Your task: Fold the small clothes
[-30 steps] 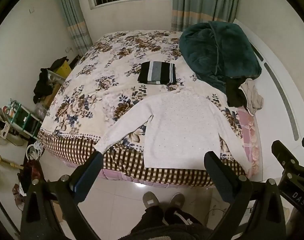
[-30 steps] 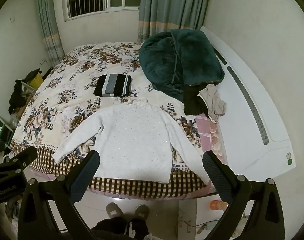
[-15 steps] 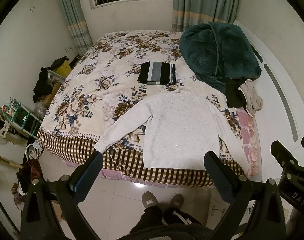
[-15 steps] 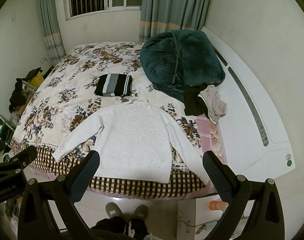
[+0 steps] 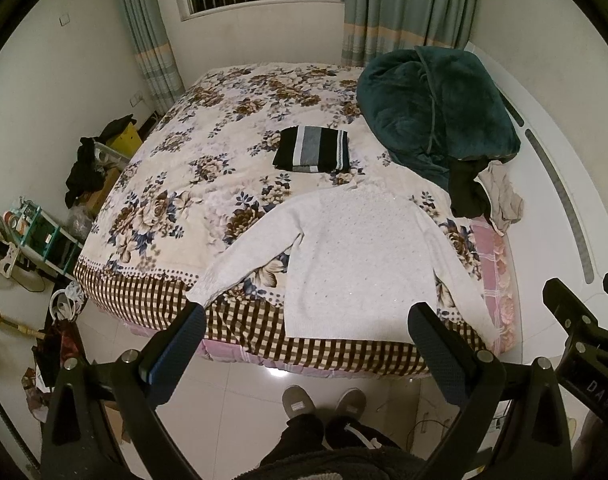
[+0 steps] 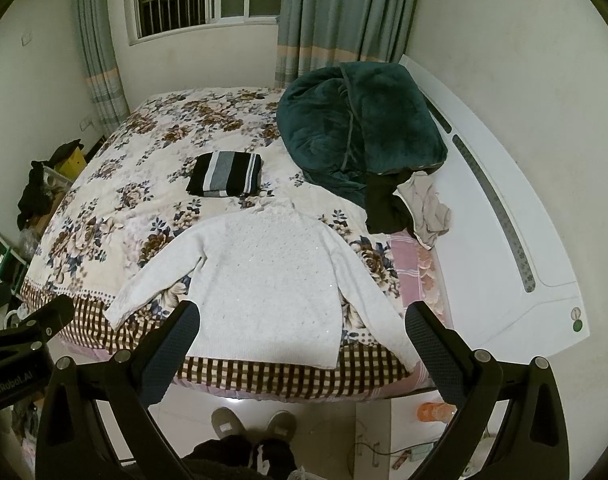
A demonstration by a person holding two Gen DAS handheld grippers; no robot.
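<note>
Both tongs spread wide, holding nothing, hanging above the floor short of the bed: left gripper, right gripper.

Left wrist view only: right gripper's black frame at its right edge, green shelf rack by the left wall. Right wrist view only: orange round object on the tiles near the bed corner, left gripper's frame at its left edge.

White knitted long-sleeve sweater lies flat on the near edge of the floral-quilted bed. Long axis runs hem to collar: hem toward the person's grey shoes, collar toward the window. Sleeves angle out and down to both sides.

Beyond the collar, apart from it: folded black-and-grey striped garment. Right of that: dark teal plush blanket heap.
</note>
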